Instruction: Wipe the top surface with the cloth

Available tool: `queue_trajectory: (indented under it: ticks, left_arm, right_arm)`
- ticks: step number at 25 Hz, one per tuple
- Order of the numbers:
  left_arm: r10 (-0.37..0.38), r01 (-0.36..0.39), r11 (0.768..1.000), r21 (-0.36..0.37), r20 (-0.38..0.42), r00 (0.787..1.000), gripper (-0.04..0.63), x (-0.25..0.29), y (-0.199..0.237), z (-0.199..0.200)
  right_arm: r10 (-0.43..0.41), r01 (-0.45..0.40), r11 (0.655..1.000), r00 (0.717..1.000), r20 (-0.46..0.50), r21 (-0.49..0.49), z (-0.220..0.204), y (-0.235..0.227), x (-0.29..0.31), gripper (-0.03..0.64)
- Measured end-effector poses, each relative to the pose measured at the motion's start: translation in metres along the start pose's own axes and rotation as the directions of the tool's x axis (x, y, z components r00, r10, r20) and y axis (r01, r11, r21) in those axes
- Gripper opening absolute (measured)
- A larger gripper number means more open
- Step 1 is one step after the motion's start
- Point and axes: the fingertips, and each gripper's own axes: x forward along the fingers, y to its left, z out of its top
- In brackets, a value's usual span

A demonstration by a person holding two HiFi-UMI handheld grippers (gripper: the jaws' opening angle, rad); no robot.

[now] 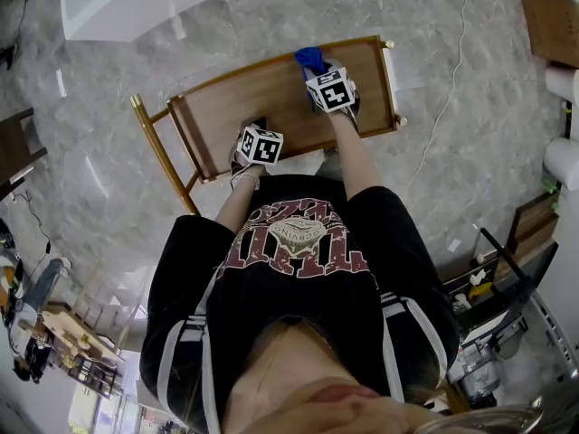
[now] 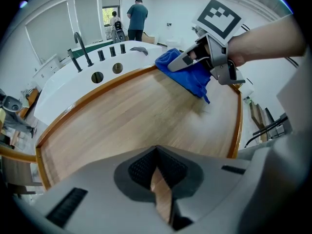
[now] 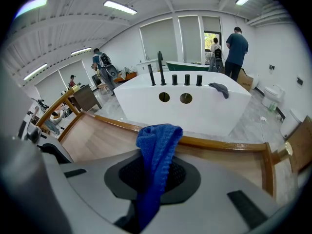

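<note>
The wooden top [image 1: 262, 98] of a gold-framed cart lies in front of me, with a raised rim [image 2: 97, 90]. A blue cloth [image 1: 309, 59] hangs bunched from my right gripper [image 1: 318, 72] over the top's far right part. In the right gripper view the cloth [image 3: 157, 150] is pinched between the jaws of the right gripper [image 3: 155, 172]. In the left gripper view the cloth [image 2: 187, 74] droops close to the wood; I cannot tell whether it touches. My left gripper [image 1: 254, 130] sits over the near edge. The left gripper [image 2: 157, 155] is shut with nothing in it.
A white bathtub [image 3: 195, 106] with black taps [image 3: 161, 69] stands just beyond the cart. The cart's gold handle [image 1: 154, 138] sticks out at the left. Two people [image 3: 236, 48] stand far off by a doorway. Wooden furniture [image 1: 534, 233] and cables are at the right on the marble floor.
</note>
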Motion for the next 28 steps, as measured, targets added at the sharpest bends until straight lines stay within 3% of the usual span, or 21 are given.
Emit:
queue_trajectory:
  ticks: [3,7,28]
  left_arm:
    - [0.008,-0.008,1.000,0.005,-0.007,1.000,0.049,0.002,0.001,0.003]
    - [0.005,-0.006,0.999,-0.047,-0.015,1.000,0.049,0.002,0.000,0.004]
    - [0.071,-0.073,0.996,-0.043,-0.050,0.996,0.049,0.003,-0.003,0.004]
  right_arm:
    - [-0.008,0.008,1.000,1.000,-0.002,0.004,-0.002,-0.013,-0.002,0.055]
    - [-0.016,0.016,0.999,1.000,-0.003,0.028,-0.007,-0.030,-0.008,0.055]
    - [-0.069,0.071,0.996,0.997,-0.036,0.052,-0.027,-0.095,-0.035,0.055]
